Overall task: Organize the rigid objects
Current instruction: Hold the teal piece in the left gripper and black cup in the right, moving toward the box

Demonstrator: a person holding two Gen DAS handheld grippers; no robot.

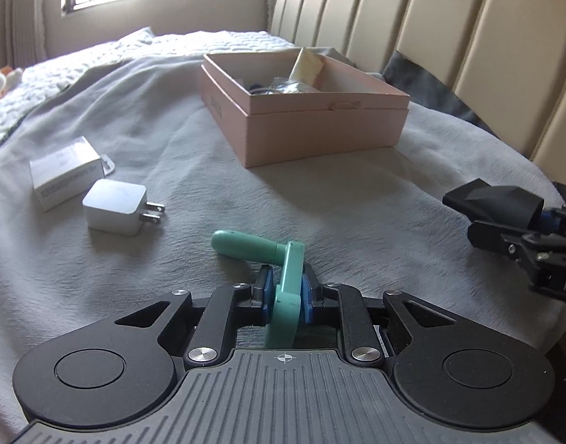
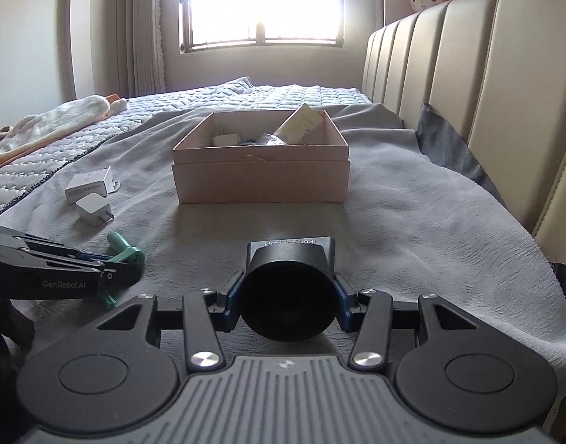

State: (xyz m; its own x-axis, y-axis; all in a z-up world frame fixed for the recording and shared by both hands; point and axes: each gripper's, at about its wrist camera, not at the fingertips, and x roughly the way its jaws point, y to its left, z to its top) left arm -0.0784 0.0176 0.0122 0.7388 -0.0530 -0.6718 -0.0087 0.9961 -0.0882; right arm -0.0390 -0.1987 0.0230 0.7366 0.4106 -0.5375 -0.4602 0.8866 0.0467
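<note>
My left gripper [image 1: 286, 294] is shut on a teal crank handle [image 1: 283, 277], low over the grey blanket; it also shows in the right wrist view [image 2: 125, 255]. My right gripper [image 2: 288, 296] is shut on a black hair-dryer nozzle [image 2: 290, 288], also seen at the right of the left wrist view [image 1: 494, 203]. An open pink box [image 1: 320, 125] stands ahead with several small items inside; in the right wrist view the box [image 2: 260, 181] is straight ahead. A white plug charger [image 1: 116, 212] and a white carton [image 1: 64, 174] lie at the left.
A padded beige headboard [image 1: 468, 29] runs along the right. A quilted cover [image 2: 246, 96] and a plush toy [image 2: 61, 118] lie farther back, under a bright window. A dark grey cloth [image 2: 449, 140] is tucked by the headboard.
</note>
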